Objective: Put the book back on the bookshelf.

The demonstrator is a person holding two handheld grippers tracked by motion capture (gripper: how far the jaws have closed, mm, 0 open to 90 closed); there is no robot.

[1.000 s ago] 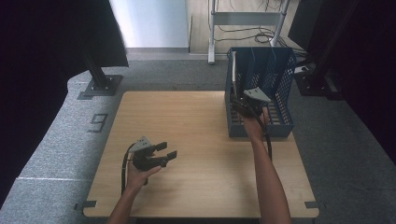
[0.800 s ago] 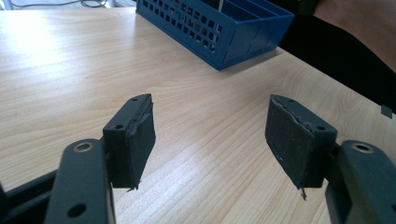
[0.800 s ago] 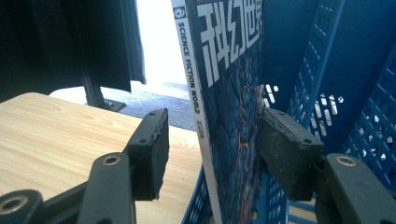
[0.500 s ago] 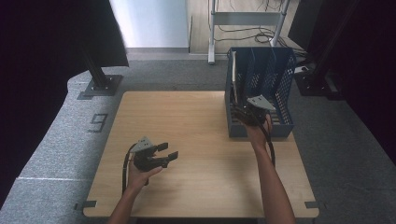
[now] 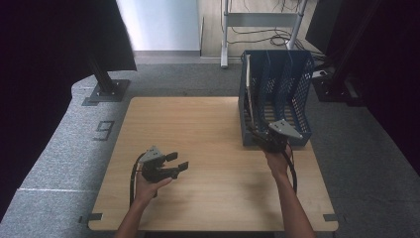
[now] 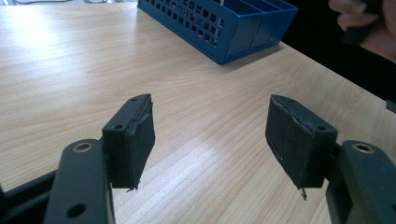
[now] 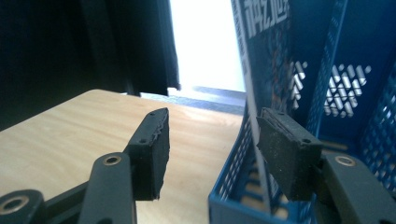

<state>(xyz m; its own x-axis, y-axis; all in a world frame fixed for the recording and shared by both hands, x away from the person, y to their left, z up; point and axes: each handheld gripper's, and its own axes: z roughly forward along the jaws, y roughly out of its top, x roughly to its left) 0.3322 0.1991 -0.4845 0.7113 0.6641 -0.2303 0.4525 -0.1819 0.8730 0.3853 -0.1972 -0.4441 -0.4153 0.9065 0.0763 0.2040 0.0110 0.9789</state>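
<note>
Here, the right gripper [image 5: 265, 140] is held at the blue rack [image 5: 297, 89].
Its jaws are kept partly open, nothing pinched, with the rack's front wall and a thin book [image 7: 261, 60] between them. The left gripper [image 5: 171, 162] is held wide open and empty over the table [image 5: 198, 119].

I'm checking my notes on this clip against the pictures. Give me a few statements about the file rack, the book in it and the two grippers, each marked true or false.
1. The blue file rack stands at the table's right side, seen from the high view. True.
2. The left gripper holds a book. False: its jaws are open with nothing between them.
3. A book stands in the rack's leftmost compartment. True.
4. The right gripper is shut on the book. False: its jaws stand open at the rack's front edge, apart from the book.
5. The rack lies on the floor. False: it stands on the wooden table.
</note>
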